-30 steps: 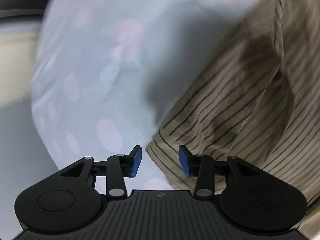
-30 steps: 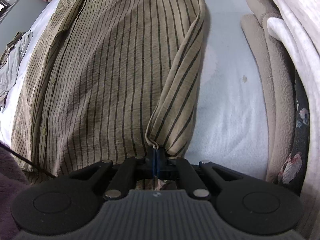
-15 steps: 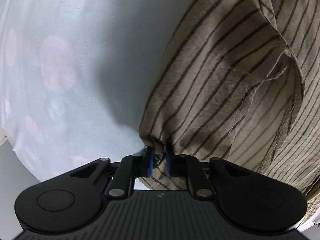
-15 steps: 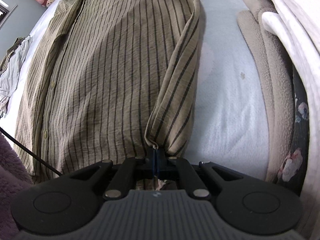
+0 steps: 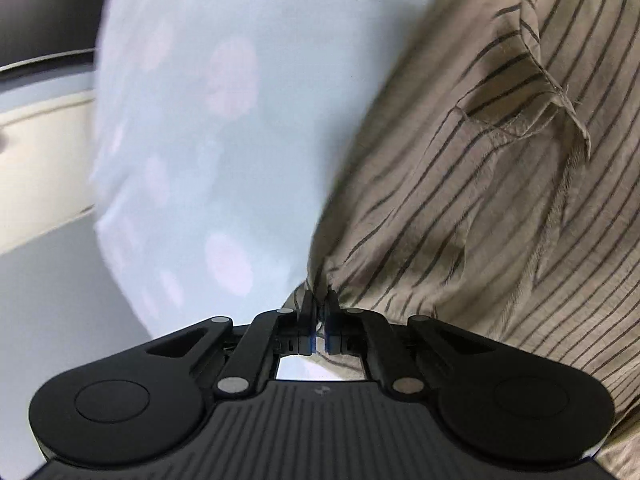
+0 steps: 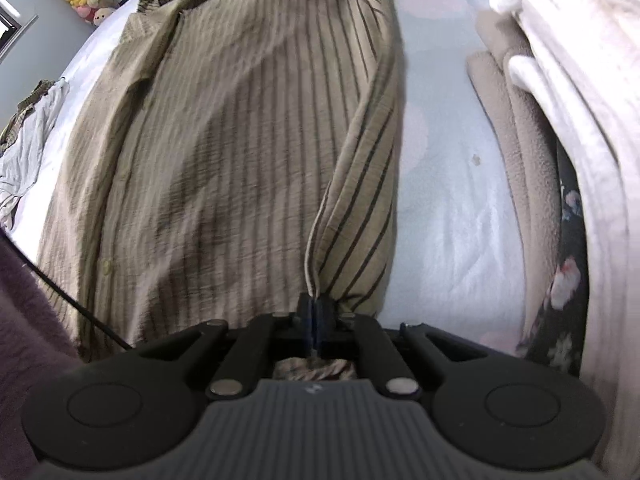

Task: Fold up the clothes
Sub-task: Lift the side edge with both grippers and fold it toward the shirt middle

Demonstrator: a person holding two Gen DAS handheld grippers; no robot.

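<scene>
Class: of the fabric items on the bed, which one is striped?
The tan shirt, spread flat; the beige blanket and white blanket beside it are plain.

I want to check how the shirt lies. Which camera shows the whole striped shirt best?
The right wrist view: the striped shirt stretches along the bed up to its collar. The left wrist view shows only a bunched part.

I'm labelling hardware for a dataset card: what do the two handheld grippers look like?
Both look alike. The left gripper and right gripper have matte black bodies, ribbed centre plates, two round discs, silver pivot pins and blue-padded fingers. A thin black cable runs beside the right one.
</scene>
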